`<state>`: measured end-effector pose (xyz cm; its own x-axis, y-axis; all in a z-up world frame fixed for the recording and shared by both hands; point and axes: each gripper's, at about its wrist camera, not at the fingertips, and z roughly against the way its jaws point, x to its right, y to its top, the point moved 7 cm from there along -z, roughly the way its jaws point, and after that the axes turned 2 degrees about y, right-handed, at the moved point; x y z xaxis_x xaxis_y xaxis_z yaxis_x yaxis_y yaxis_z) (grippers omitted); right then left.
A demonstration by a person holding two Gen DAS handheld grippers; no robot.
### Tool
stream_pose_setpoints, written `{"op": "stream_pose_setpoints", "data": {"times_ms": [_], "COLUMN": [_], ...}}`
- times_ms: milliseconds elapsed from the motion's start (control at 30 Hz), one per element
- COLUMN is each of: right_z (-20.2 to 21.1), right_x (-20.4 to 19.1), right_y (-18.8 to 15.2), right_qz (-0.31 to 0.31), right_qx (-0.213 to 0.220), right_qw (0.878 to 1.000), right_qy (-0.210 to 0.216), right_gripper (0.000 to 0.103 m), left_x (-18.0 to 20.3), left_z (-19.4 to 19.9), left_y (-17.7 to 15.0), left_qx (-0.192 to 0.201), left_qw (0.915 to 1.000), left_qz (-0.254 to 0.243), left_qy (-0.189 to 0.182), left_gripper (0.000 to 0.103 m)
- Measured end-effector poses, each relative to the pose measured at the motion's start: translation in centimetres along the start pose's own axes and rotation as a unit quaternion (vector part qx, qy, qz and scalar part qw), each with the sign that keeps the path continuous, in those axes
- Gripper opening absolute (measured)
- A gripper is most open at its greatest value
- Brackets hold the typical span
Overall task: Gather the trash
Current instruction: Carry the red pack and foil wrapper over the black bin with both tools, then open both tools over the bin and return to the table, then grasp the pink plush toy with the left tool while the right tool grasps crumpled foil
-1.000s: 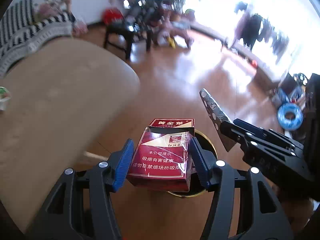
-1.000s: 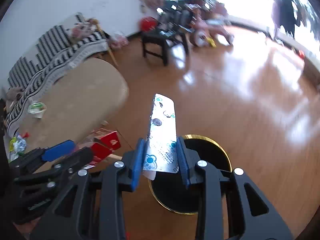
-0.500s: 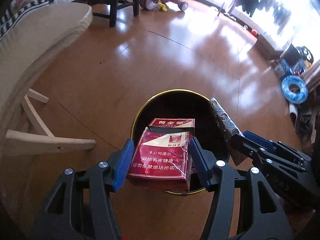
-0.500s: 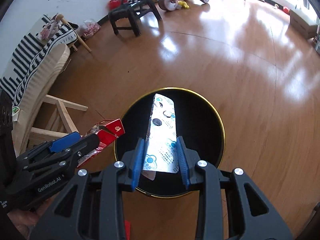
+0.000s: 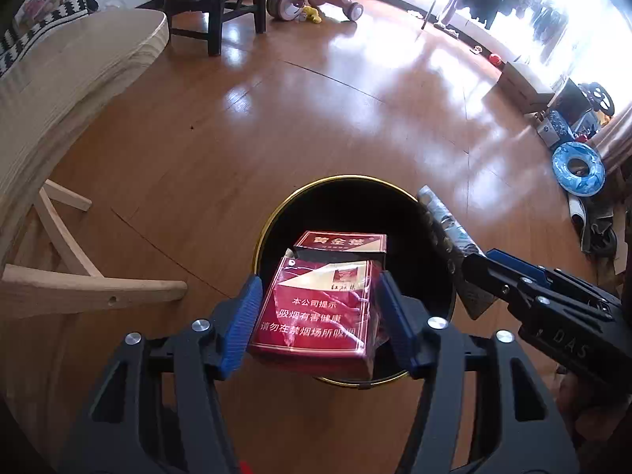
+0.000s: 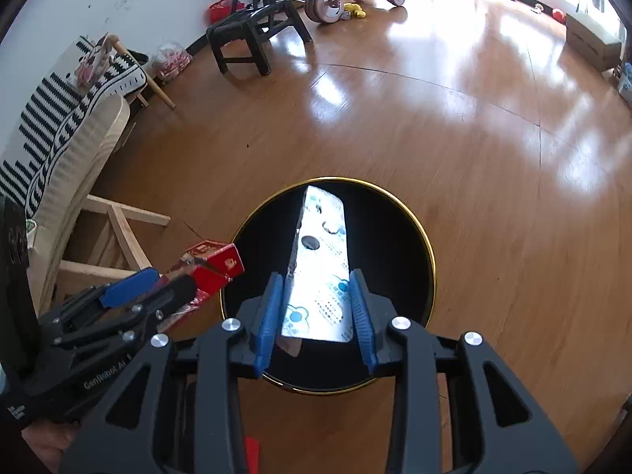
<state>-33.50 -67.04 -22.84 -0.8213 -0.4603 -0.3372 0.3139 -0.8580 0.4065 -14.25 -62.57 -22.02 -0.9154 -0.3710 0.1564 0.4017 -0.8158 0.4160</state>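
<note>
Left wrist view: left gripper (image 5: 316,322) clamped on red cigarette pack (image 5: 316,312), lower centre of frame, flip lid ajar at the pack's far end. Black bin (image 5: 355,276) with gold rim directly beyond and below the pack, centre of frame; bulk of the pack appears over the opening, near end over the near rim. Right gripper (image 5: 474,272) entering from right edge, holding foil blister sheet (image 5: 446,229) over the bin's right rim. Wooden table (image 5: 71,91) at upper left, well apart from the bin.

For a clean drop: advance slightly toward frame centre so the whole pack clears the near rim, then part the jaws fully and at once. Avoid contact with the neighbouring gripper on the right.

Right wrist view: right gripper (image 6: 316,308) closed on the blister sheet (image 6: 320,272), bottom centre, sheet pointing up-frame across the bin (image 6: 395,260) opening. Sheet appears wholly inside the rim outline. Left gripper (image 6: 166,284) at lower left, pack (image 6: 213,264) near the bin's left rim.

Release likely safe here; tilt the far end down first so the light sheet falls in rather than gliding out.
</note>
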Motion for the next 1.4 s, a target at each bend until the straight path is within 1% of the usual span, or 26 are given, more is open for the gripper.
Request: {"op": "stream_pose_setpoints", "data": {"times_ms": [33,67,100,167,333,433,500,567,667,700,733,767,833,867,900,933,1000,1033,1067,1100,1133,1167,1200,1267,1300,1400], "right_z": [-0.1,0.0,0.3,0.6,1.5,2.5,3.3,4.5,6.2,6.7,7.0,7.3,7.8,7.8,7.8,7.8,7.7,7.8,7.8,7.8,7.8,8.0,8.0,7.7,7.5,6.7], "right_x": [0.0,0.1,0.2,0.3,0.3,-0.5,-1.7,-3.7,-8.8,-11.0,-13.1,-14.9,-20.6,-23.2,-26.9,-29.8,-34.9,-38.1,-40.9,-44.4,-46.7,-48.9,-51.8,-55.5,-57.8,-61.8], "right_y": [0.1,0.2,0.4,0.5,0.9,1.4,1.9,2.7,3.9,4.1,4.2,4.1,3.7,3.2,2.4,1.7,-0.2,-1.4,-2.5,-4.2,-4.9,-6.1,-7.7,-9.9,-11.3,-14.6], "right_qz": [-0.002,-0.003,-0.004,-0.010,-0.017,-0.009,0.003,0.024,0.065,0.081,0.096,0.109,0.146,0.163,0.185,0.201,0.228,0.246,0.262,0.282,0.295,0.306,0.322,0.340,0.355,0.386], "right_qx": [-0.002,0.002,0.010,0.016,0.019,0.023,0.029,0.040,0.058,0.062,0.066,0.069,0.071,0.069,0.064,0.060,0.052,0.048,0.044,0.037,0.032,0.026,0.018,0.009,0.004,-0.005], "right_qw": [1.000,1.000,1.000,1.000,1.000,1.000,1.000,0.999,0.996,0.994,0.992,0.990,0.984,0.980,0.975,0.970,0.961,0.954,0.948,0.938,0.933,0.926,0.918,0.908,0.900,0.887], "right_qy": [0.000,-0.004,-0.011,-0.008,-0.006,-0.002,0.002,0.005,0.025,0.035,0.044,0.051,0.077,0.090,0.108,0.125,0.150,0.165,0.178,0.196,0.206,0.217,0.233,0.246,0.252,0.253], "right_gripper": [0.052,0.062,0.064,0.069,0.072,0.075,0.077,0.080,0.081,0.081,0.081,0.081,0.081,0.081,0.081,0.081,0.081,0.081,0.081,0.081,0.081,0.081,0.081,0.081,0.081,0.081], "left_x": [0.0,0.0,0.0,0.0,-0.2,-0.9,-1.7,-3.0,-6.6,-8.2,-10.6,-12.1,-16.3,-19.0,-21.4,-24.4,-29.1,-30.8,-33.9,-35.5,-37.2,-39.6,-40.8,-43.8,-44.9,-47.8], "left_z": [-0.1,0.1,0.3,0.5,1.6,3.5,5.8,8.8,14.1,16.2,18.9,20.7,24.6,26.9,28.8,31.0,34.1,35.4,37.4,38.5,39.8,41.4,42.3,44.2,44.9,46.1], "left_y": [0.0,0.0,0.2,0.3,0.4,0.9,1.4,2.1,2.5,2.3,1.9,1.5,-0.1,-1.6,-3.0,-5.0,-8.9,-10.6,-13.6,-15.4,-17.4,-20.2,-21.9,-25.8,-27.5,-31.4], "left_qx": [-0.002,0.002,0.007,0.009,0.016,0.026,0.034,0.053,0.089,0.106,0.129,0.142,0.159,0.168,0.175,0.180,0.179,0.180,0.179,0.178,0.176,0.171,0.168,0.164,0.165,0.167], "left_qw": [1.0000,1.0000,1.0000,1.0000,0.9998,0.9994,0.9990,0.9979,0.9946,0.9924,0.9885,0.9854,0.9772,0.9714,0.9662,0.9592,0.9465,0.9408,0.9293,0.9221,0.9138,0.9010,0.8936,0.8761,0.8688,0.8520], "left_qz": [0.000,0.000,0.000,0.001,0.007,0.013,0.018,0.030,0.049,0.053,0.057,0.060,0.072,0.087,0.101,0.123,0.158,0.173,0.199,0.212,0.226,0.247,0.259,0.292,0.307,0.340], "left_qy": [-0.003,-0.002,0.000,0.001,0.009,0.020,0.024,0.021,0.023,0.035,0.055,0.072,0.121,0.143,0.160,0.181,0.216,0.229,0.255,0.270,0.288,0.313,0.326,0.346,0.351,0.361], "left_gripper": [0.074,0.075,0.075,0.081,0.085,0.089,0.089,0.092,0.092,0.093,0.094,0.096,0.096,0.096,0.096,0.096,0.096,0.096,0.096,0.096,0.096,0.096,0.096,0.096,0.096,0.096]}}
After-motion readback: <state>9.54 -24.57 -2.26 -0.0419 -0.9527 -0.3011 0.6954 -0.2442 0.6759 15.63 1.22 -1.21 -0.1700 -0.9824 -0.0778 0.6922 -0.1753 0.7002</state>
